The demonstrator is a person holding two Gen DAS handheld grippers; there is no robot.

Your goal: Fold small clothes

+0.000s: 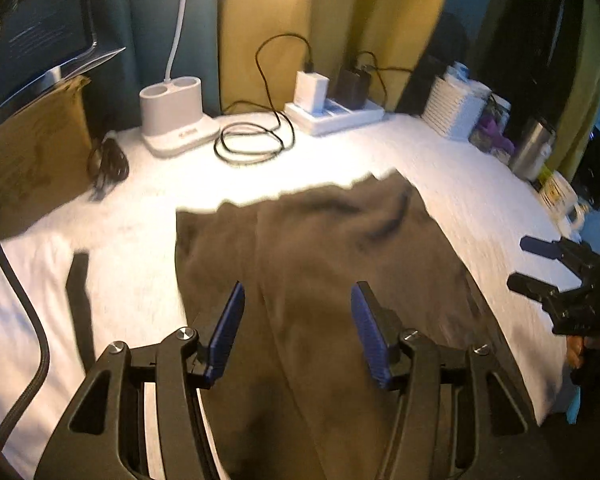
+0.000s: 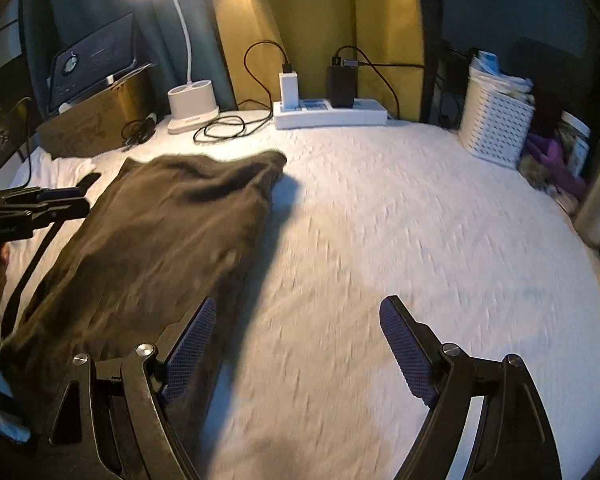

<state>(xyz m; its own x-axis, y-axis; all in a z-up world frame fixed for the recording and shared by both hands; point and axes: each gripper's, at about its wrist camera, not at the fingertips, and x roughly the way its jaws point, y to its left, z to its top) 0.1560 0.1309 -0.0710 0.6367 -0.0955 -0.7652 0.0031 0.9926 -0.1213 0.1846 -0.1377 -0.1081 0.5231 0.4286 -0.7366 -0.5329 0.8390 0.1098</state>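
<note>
A dark brown garment [image 1: 320,248] lies folded lengthwise on the white cloth-covered table [image 1: 460,200], with wrinkles at its far end. My left gripper [image 1: 299,286] hovers open over the near half of the garment, and nothing sits between its blue pads. In the right wrist view the garment [image 2: 160,232] lies to the left. My right gripper [image 2: 299,300] stands wide open over bare white cloth [image 2: 380,220], just off the garment's right edge. Each gripper shows in the other's view: the right gripper [image 1: 520,262] at the far right, the left gripper [image 2: 85,197] at the far left.
Along the back stand a white lamp base [image 1: 172,112], a coiled black cable [image 1: 252,140], a power strip with chargers [image 1: 336,114] and a white basket [image 2: 496,128]. A cardboard box [image 1: 32,152] is at the left, a metal bottle [image 1: 534,148] at the right.
</note>
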